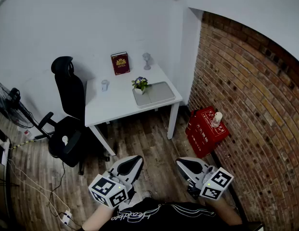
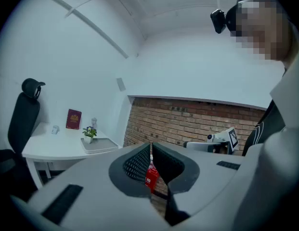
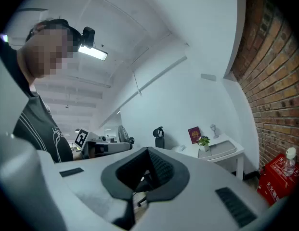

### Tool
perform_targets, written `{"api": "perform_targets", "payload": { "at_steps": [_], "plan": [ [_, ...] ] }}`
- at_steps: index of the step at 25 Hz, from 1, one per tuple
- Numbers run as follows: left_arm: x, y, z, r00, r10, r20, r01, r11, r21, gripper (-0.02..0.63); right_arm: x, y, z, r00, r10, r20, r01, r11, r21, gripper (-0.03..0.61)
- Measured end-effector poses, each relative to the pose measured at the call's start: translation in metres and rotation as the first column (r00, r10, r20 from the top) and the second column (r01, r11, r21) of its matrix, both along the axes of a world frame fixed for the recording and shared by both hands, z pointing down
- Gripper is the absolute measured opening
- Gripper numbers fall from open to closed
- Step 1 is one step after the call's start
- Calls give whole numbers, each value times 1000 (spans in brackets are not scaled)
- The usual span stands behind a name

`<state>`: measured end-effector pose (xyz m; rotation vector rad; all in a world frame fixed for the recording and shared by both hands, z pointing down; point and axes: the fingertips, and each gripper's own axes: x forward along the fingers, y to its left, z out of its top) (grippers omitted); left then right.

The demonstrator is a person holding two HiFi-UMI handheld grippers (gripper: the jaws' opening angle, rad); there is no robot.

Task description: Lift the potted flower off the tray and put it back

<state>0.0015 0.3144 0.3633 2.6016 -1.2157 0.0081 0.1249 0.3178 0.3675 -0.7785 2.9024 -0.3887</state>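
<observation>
The potted flower (image 1: 139, 84), green leaves with small purple blooms in a white pot, stands on the left end of a grey tray (image 1: 159, 94) on the white table (image 1: 115, 105). Both grippers are held low, close to the person's body and far from the table. My left gripper (image 1: 136, 160) is shut with nothing in it, and so is my right gripper (image 1: 181, 162). The left gripper view has the flower (image 2: 89, 133) and tray (image 2: 105, 145) far off to the left of its jaws. In the right gripper view the flower (image 3: 203, 141) and tray (image 3: 221, 149) lie far off to the right.
On the table stand a red book (image 1: 120, 63), a small figurine (image 1: 147, 60) and a small cup (image 1: 105, 84). A black office chair (image 1: 67, 119) is left of the table, with a fan (image 1: 9, 105) beyond it. Red crates (image 1: 204, 131) carrying a bottle (image 1: 217, 119) sit by the brick wall.
</observation>
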Motion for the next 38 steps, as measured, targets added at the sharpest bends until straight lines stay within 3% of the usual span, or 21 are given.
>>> {"api": "perform_targets", "payload": {
  "at_steps": [10, 16, 17, 19, 24, 30, 38],
  "plan": [
    [17, 47, -7, 999, -4, 54, 2, 999, 33, 42, 26, 47, 0, 1000, 20, -2, -20, 1000, 15, 2],
    [13, 51, -14, 999, -22, 36, 20, 997, 73, 44, 32, 53, 4, 999, 28, -14, -28, 999, 17, 2],
    [11, 49, -13, 999, -31, 33, 28, 997, 74, 56, 32, 53, 5, 999, 28, -16, -28, 999, 20, 3],
    [4, 43, -12, 999, -43, 20, 42, 997, 65, 161, 29, 51, 7, 999, 26, -21, -26, 999, 21, 2],
    [-14, 15, 2, 996, -92, -9, 93, 995, 42, 304, 15, 30, 18, 999, 5, -52, -5, 1000, -5, 3],
    [-35, -45, 22, 992, -128, 1, 128, 991, 41, 336, 1, -24, 29, 997, 11, -76, -13, 1000, -26, 3],
    [-76, -175, 50, 983, -170, 72, 170, 985, 17, 364, -37, -141, 40, 997, 15, -79, -21, 997, -76, 3]
  ]
}}
